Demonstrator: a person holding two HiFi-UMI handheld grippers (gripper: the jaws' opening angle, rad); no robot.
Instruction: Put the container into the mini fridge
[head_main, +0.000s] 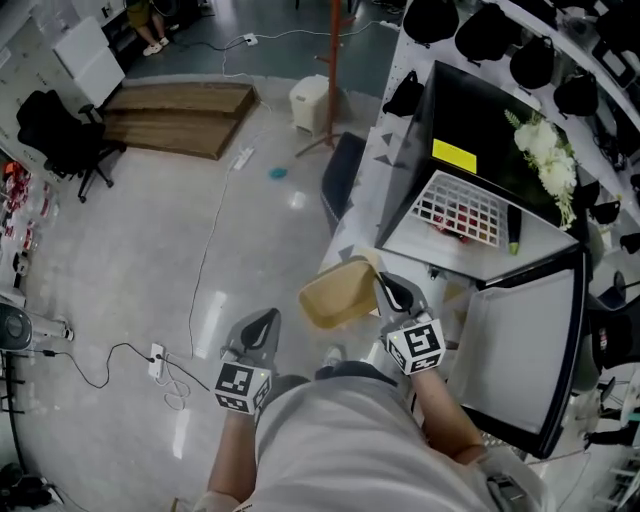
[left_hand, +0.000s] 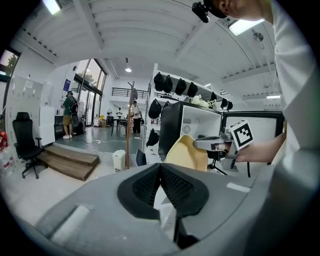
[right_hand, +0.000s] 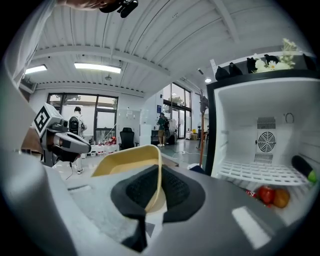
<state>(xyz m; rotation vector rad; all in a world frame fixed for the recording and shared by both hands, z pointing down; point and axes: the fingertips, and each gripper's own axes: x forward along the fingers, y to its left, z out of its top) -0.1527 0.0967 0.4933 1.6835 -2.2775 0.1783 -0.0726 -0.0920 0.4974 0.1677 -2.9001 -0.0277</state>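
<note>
– Right gripper view first: what have the right tongs (right_hand: 159, 175) got?
– Their pads are clamped on one wall of the tan container (right_hand: 125, 161), which is held rim-up in the air, outside the fridge.
– And the left tongs (left_hand: 160, 172)?
– Pressed together with nothing between them. In the head view they hang at the container's 8 o'clock, apart from it.
– Where is the mini fridge (head_main: 465, 115)?
– At the container's 1 o'clock, with its door (head_main: 520, 345) swung wide. A wire shelf (head_main: 462, 208) crosses the inside, with red and orange round things (right_hand: 270, 195) under it and a dark, green-tipped item (right_hand: 302, 169) on it. White flowers (head_main: 545, 150) sit on top.
</note>
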